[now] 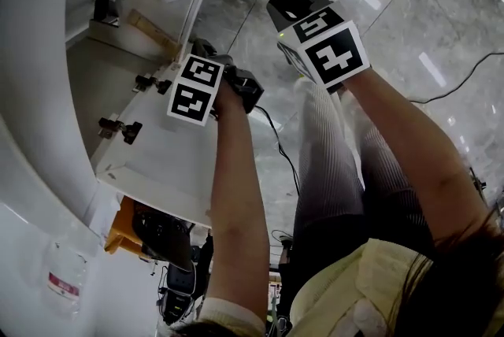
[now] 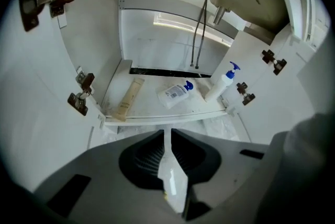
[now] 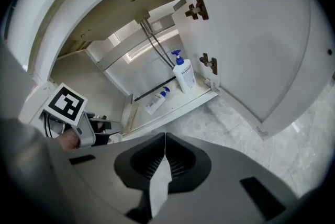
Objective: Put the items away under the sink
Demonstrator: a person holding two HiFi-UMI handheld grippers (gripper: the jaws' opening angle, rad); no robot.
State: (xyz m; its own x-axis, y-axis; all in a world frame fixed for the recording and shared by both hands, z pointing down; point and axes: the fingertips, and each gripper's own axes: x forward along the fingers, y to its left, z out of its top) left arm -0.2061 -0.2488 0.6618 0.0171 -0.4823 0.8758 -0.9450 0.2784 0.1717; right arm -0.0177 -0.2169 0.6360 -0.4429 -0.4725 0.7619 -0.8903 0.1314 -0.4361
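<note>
Items look stowed: the pump bottle (image 2: 221,83) stands at the cabinet floor's (image 2: 152,109) front right corner, a second bottle (image 2: 176,93) lies flat near the front edge where it can't topple, and a tube (image 2: 129,98) lies along the left edge. We hold the left gripper (image 2: 166,139) and right gripper (image 3: 165,140) outside the cabinet, jaws pressed together and empty, so the open doors (image 3: 251,34) look like our next job.
</note>
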